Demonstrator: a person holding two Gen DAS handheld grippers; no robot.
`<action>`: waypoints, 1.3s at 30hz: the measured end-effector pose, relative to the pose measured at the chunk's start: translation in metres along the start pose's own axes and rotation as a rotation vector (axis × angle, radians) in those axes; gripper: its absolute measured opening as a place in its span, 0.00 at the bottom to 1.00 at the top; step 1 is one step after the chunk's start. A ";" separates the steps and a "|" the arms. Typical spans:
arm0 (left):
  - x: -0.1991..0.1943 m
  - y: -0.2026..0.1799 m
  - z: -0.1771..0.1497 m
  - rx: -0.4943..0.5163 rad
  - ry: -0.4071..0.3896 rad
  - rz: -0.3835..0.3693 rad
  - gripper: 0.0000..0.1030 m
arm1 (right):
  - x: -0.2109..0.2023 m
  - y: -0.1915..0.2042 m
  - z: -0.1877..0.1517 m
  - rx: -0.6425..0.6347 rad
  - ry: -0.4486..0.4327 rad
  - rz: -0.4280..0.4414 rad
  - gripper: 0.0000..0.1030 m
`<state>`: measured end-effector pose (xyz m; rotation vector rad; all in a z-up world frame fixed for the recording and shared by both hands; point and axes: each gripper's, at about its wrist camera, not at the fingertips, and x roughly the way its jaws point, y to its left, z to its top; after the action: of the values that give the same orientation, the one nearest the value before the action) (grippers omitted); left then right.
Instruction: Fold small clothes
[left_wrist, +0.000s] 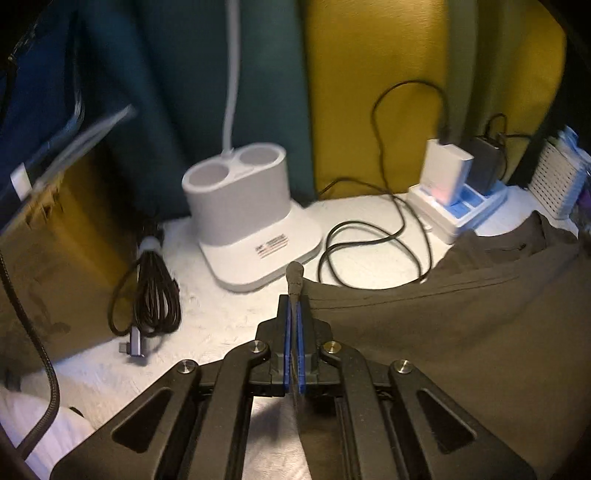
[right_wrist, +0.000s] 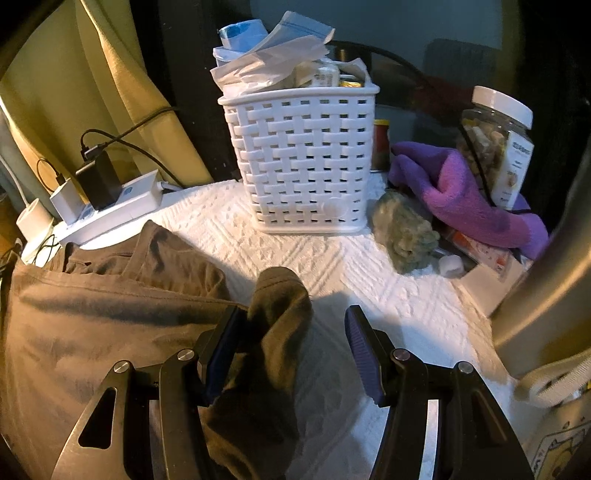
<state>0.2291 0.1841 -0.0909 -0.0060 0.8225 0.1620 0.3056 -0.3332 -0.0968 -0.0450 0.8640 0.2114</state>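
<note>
An olive-brown garment (left_wrist: 461, 332) lies spread on the white textured cloth (left_wrist: 221, 332), filling the right of the left wrist view. My left gripper (left_wrist: 294, 299) is shut on a pinched corner of it, and a nub of fabric sticks out past the blue pads (left_wrist: 283, 332). In the right wrist view the same garment (right_wrist: 92, 314) covers the left side. My right gripper (right_wrist: 291, 317) is open. A bunched fold of the garment (right_wrist: 280, 302) lies between its fingers, against the left pad (right_wrist: 221, 343).
A white lamp base (left_wrist: 255, 221), a coiled black cable (left_wrist: 151, 295), a loose cable (left_wrist: 373, 240) and a power strip with chargers (left_wrist: 458, 199) stand behind the garment. A white woven basket (right_wrist: 303, 162), purple cloth (right_wrist: 465, 195), a jar (right_wrist: 498, 144) and a green fuzzy lump (right_wrist: 402, 236) stand at the right.
</note>
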 end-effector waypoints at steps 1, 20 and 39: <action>0.003 0.001 -0.002 -0.003 0.007 0.004 0.01 | 0.001 0.000 0.001 -0.001 0.000 -0.004 0.58; -0.024 0.010 -0.008 -0.056 -0.069 0.061 0.01 | -0.002 -0.001 0.014 0.004 0.079 0.094 0.10; -0.007 0.026 -0.024 -0.089 0.011 0.092 0.01 | 0.019 0.009 0.008 -0.056 0.095 -0.078 0.08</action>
<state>0.2031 0.2068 -0.1005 -0.0529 0.8265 0.2860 0.3216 -0.3200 -0.1051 -0.1419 0.9489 0.1613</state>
